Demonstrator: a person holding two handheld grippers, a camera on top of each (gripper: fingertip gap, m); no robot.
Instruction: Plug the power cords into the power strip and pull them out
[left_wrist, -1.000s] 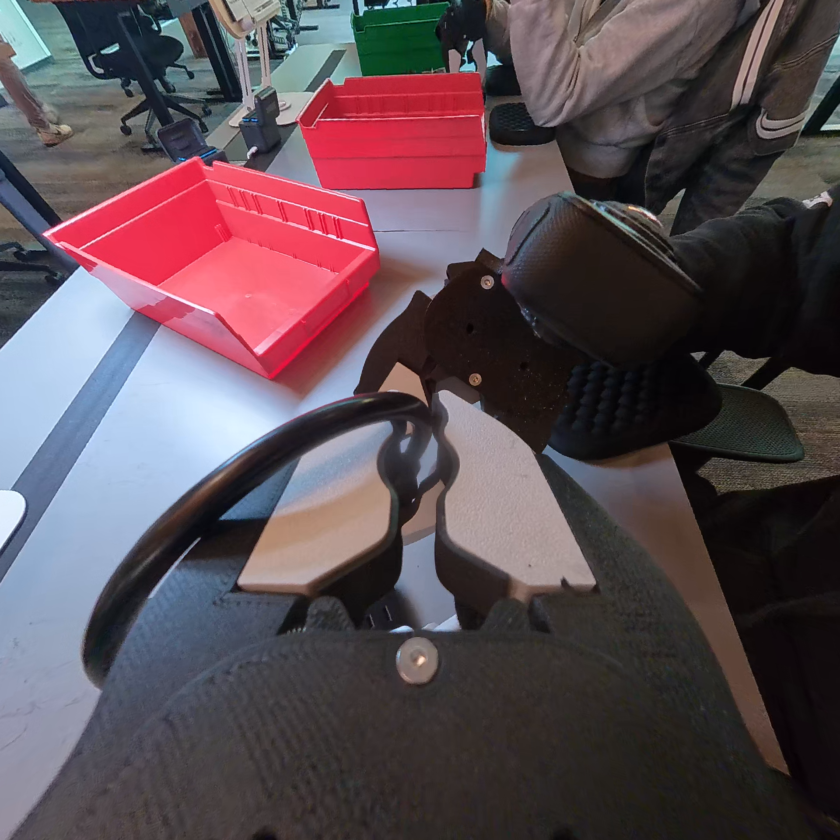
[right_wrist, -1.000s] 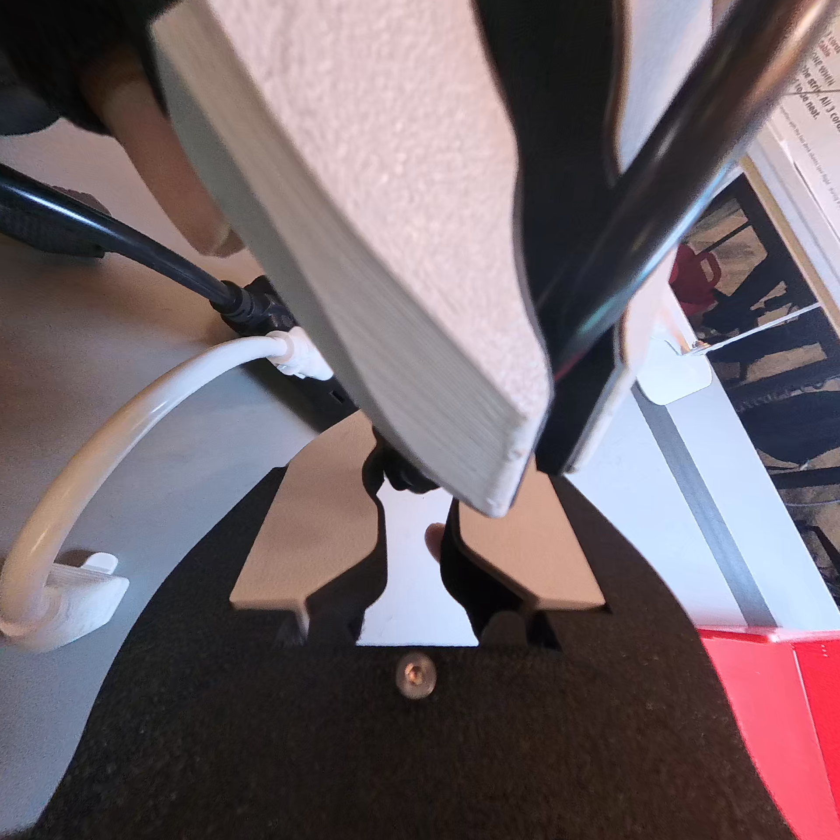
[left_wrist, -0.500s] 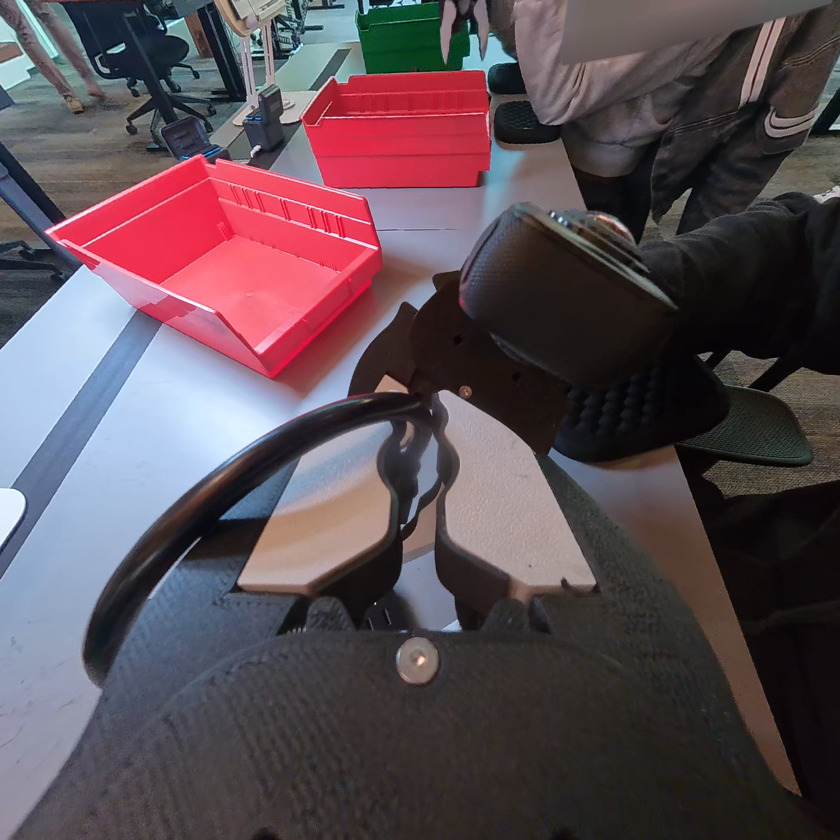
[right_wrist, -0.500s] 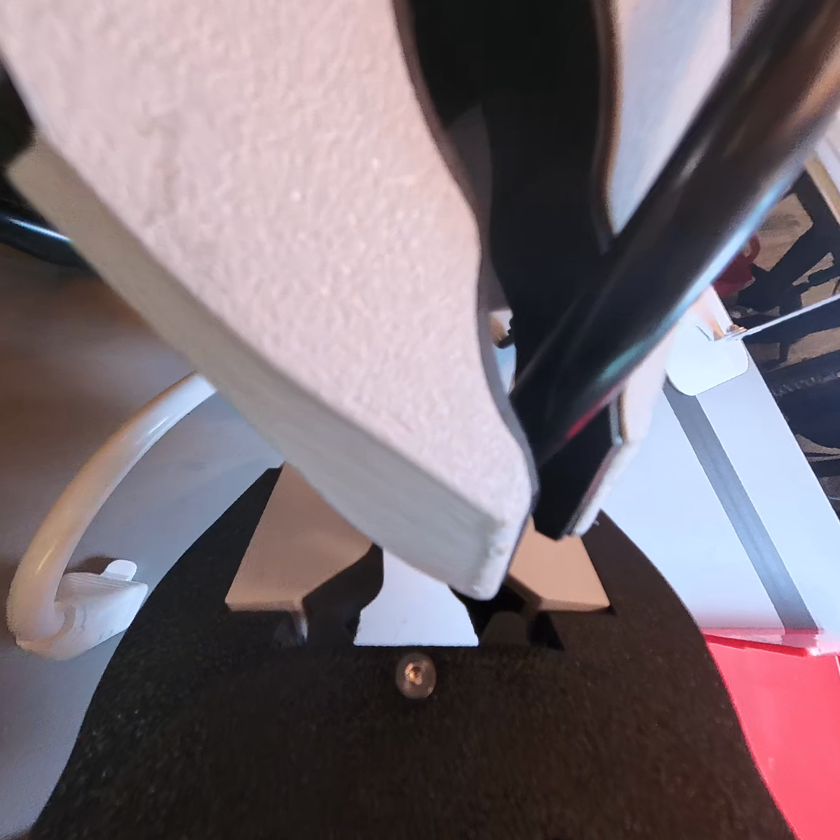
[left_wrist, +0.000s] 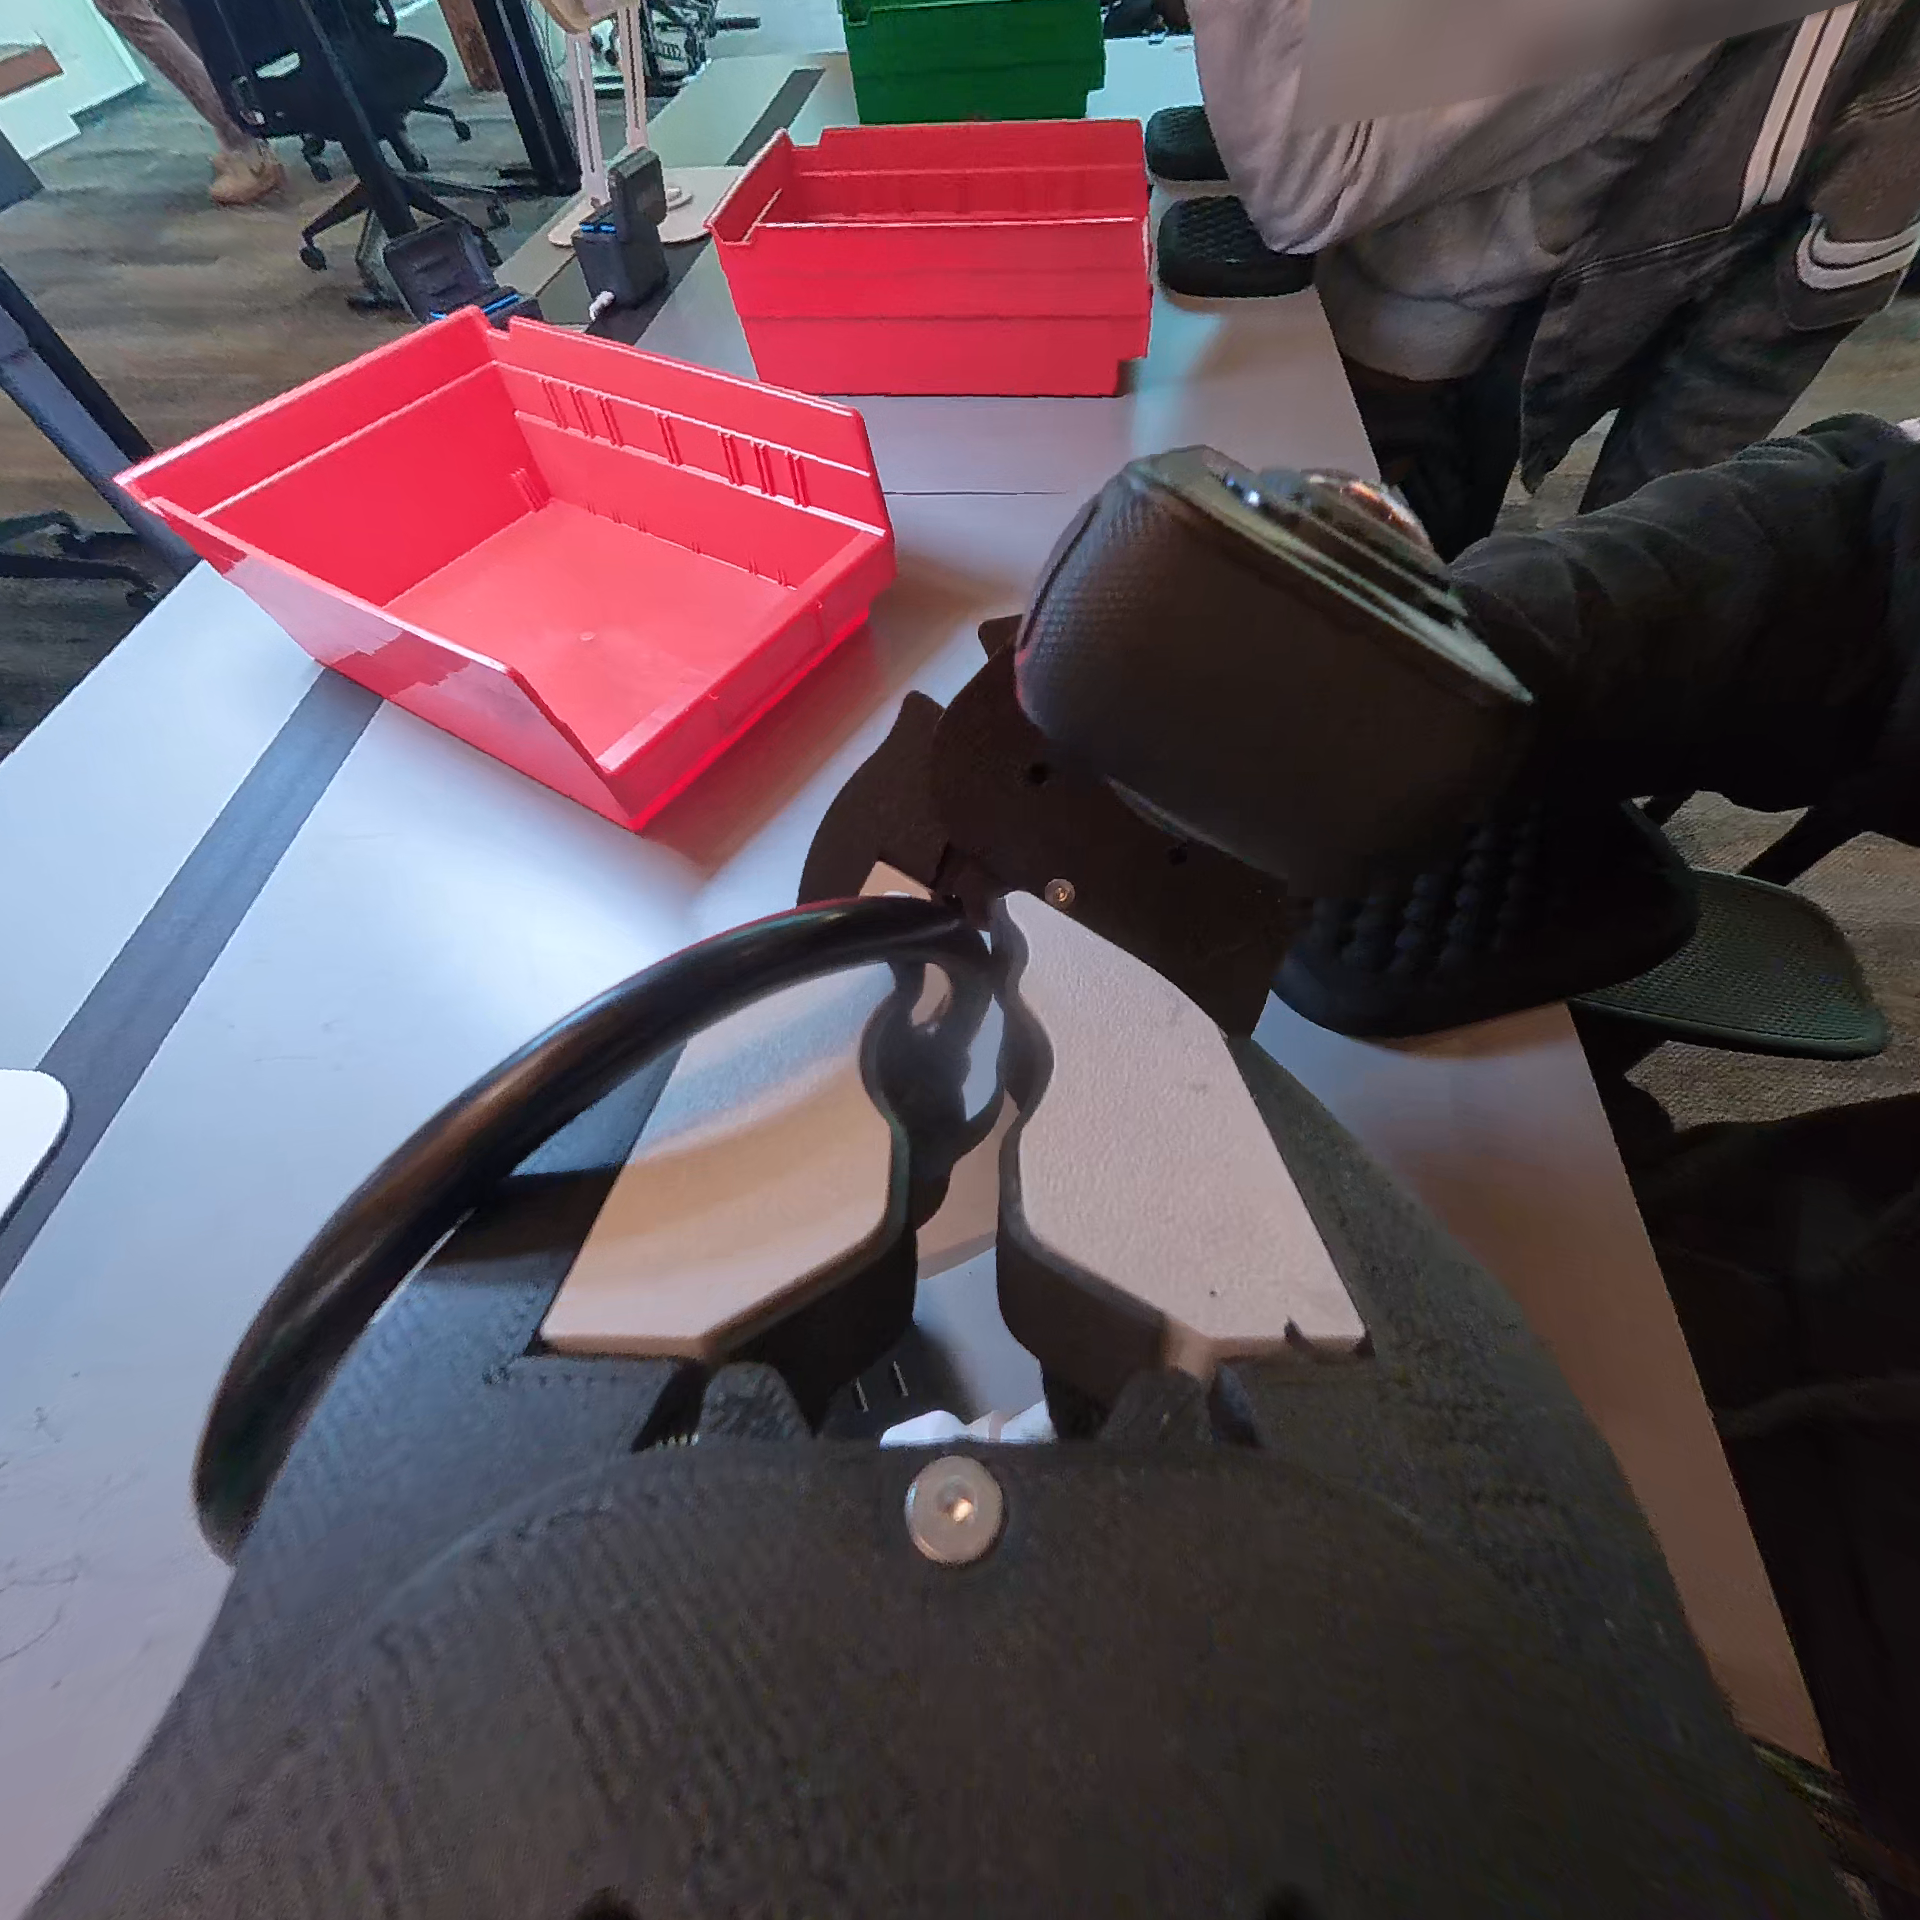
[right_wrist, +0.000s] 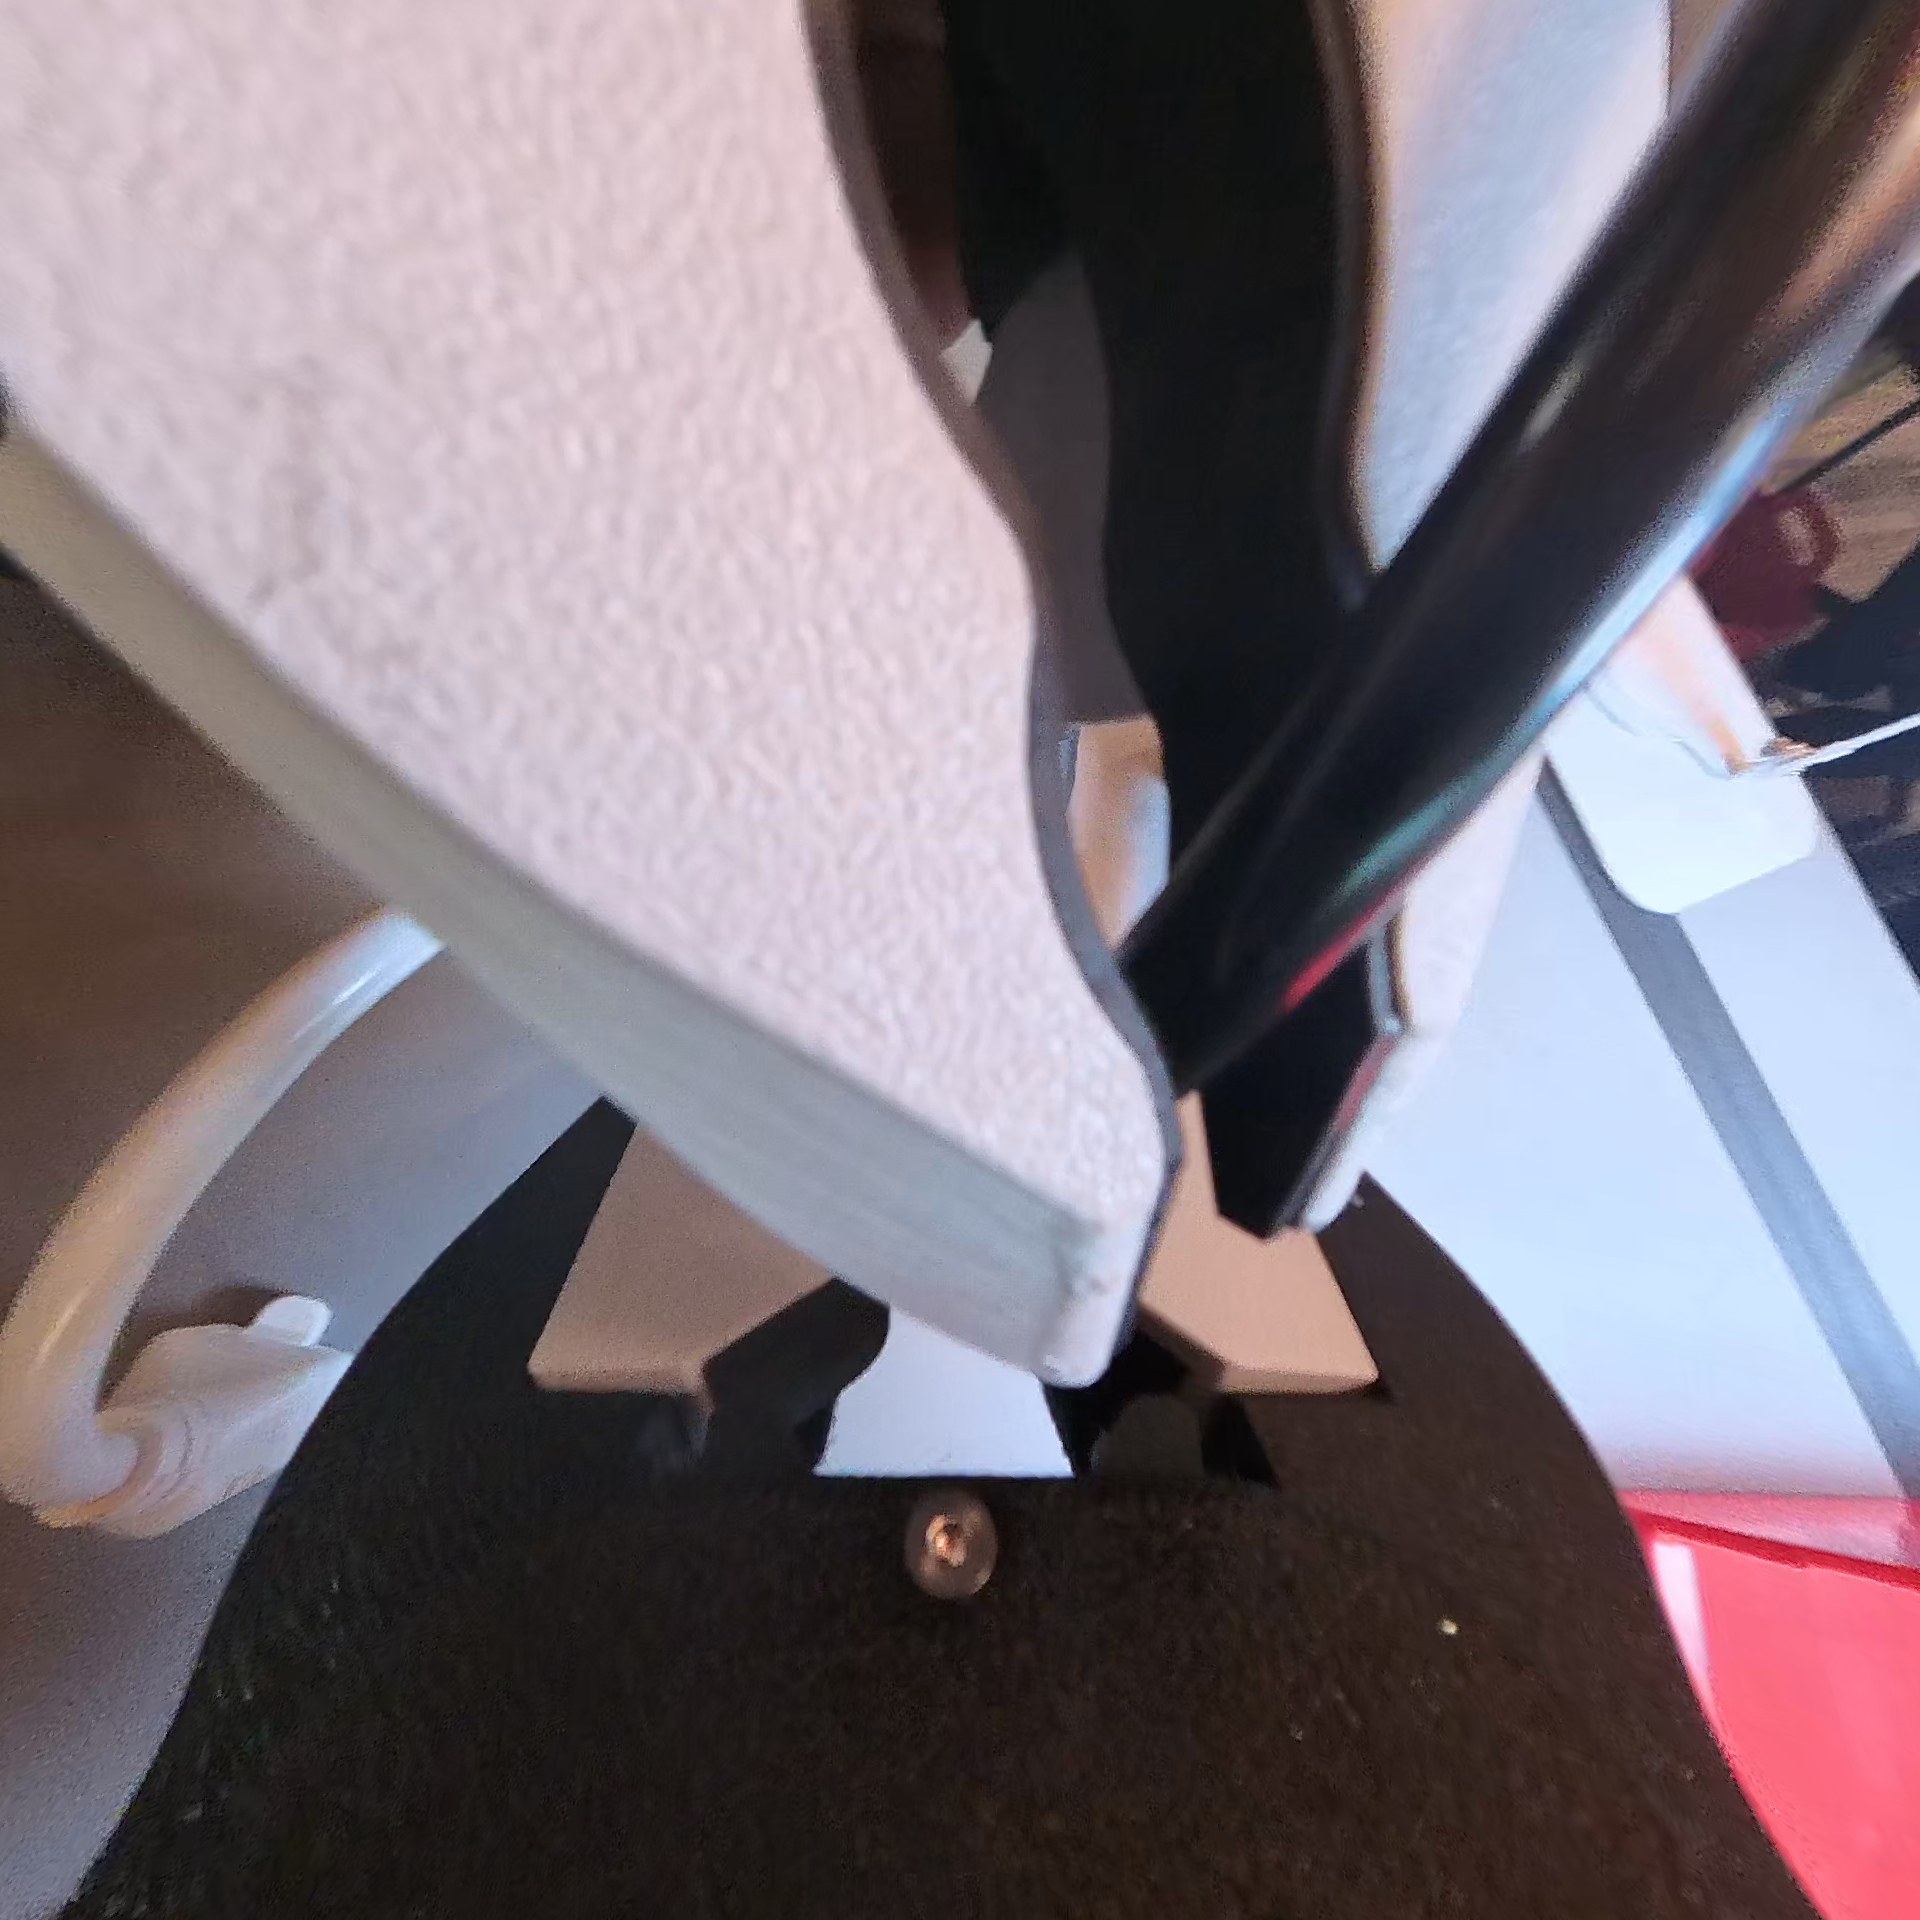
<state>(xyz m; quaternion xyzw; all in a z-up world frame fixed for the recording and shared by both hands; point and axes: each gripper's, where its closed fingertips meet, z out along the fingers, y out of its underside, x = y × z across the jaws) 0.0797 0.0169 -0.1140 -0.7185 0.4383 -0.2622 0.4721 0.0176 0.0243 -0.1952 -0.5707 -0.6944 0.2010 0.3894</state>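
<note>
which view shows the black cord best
The left wrist view: the black cord arcs in full up to the left hand-held gripper, pinched between its fingers. The right wrist view shows only a blurred close-up stretch.

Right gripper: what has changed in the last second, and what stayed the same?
The right gripper has tilted down and closed in on the left gripper, whose fingers now fill its view, hiding the black plug at the strip. The left gripper stays shut on the black cord; the red bins and white cord have not moved.
</note>
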